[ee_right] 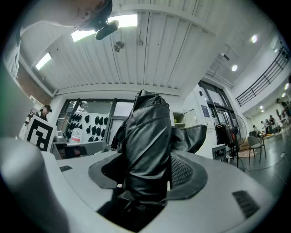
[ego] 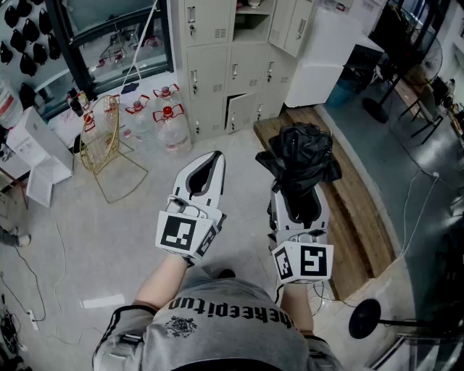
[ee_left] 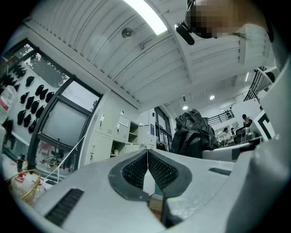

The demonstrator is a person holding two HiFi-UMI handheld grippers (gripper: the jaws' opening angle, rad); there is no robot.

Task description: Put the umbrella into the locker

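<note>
A folded black umbrella (ego: pixel 299 161) sticks up out of my right gripper (ego: pixel 297 190), whose jaws are shut on it; in the right gripper view the umbrella (ee_right: pixel 146 145) fills the space between the pads. My left gripper (ego: pixel 209 165) is shut with nothing in it, its pads meeting at the tips (ee_left: pixel 147 152), and it is held beside the right one. From the left gripper view the umbrella (ee_left: pixel 193 134) shows to the right. The grey lockers (ego: pixel 217 65) stand ahead, with an open compartment at the top (ego: pixel 252 20) and a lower door ajar (ego: pixel 239 110).
Water jugs (ego: pixel 168 119) and a gold wire rack (ego: pixel 105 141) stand left of the lockers. A wooden platform (ego: pixel 355 188) runs along the right, with a white cabinet (ego: pixel 322 61) at its far end. A round black stand base (ego: pixel 365 319) sits near my right foot.
</note>
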